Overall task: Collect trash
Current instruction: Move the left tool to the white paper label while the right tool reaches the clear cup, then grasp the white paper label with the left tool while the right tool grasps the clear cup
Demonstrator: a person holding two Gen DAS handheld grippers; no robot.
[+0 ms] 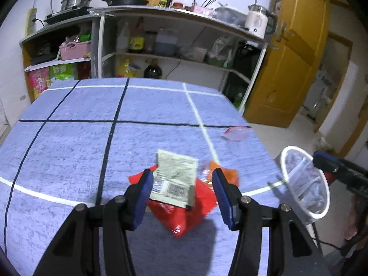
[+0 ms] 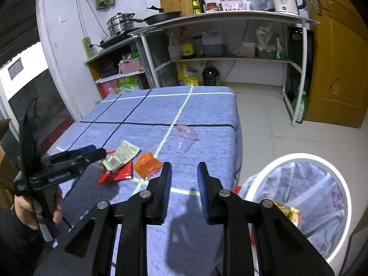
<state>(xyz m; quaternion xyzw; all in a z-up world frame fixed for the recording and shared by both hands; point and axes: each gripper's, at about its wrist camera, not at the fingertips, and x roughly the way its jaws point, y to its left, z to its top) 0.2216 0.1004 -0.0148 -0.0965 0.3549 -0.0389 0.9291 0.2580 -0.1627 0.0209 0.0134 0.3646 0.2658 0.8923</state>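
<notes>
Left gripper (image 1: 182,184) hangs low over the pile, jaws spread wide, nothing between them yet. Dead centre of the left wrist view sits the pale sachet (image 1: 176,177) with its barcode, lying on top of the red wrapper (image 1: 184,216), and the orange packet (image 1: 226,174) peeks out just beside the right-hand pad. To do this well, I'd say take the top piece alone: drop the pads either side of the pale sachet, close across its short width, and lift straight up so the red one isn't dragged off the blue cloth (image 1: 69,149).

Over in the right wrist view, the right gripper (image 2: 184,191) is low in frame, fingers parted and bare, pointing across the table's near edge. The white-rimmed bin (image 2: 322,168) fills the lower right of that frame, with a yellowish wrapper (image 2: 289,214) already inside. A clear plastic cup (image 2: 185,146) lies on its side mid-frame, touching a pinkish one (image 2: 187,132) – both still to be collected

The left tool comes in from the left of that frame, nearly level, the hand (image 2: 34,209) gripping its handle at lower left
</notes>
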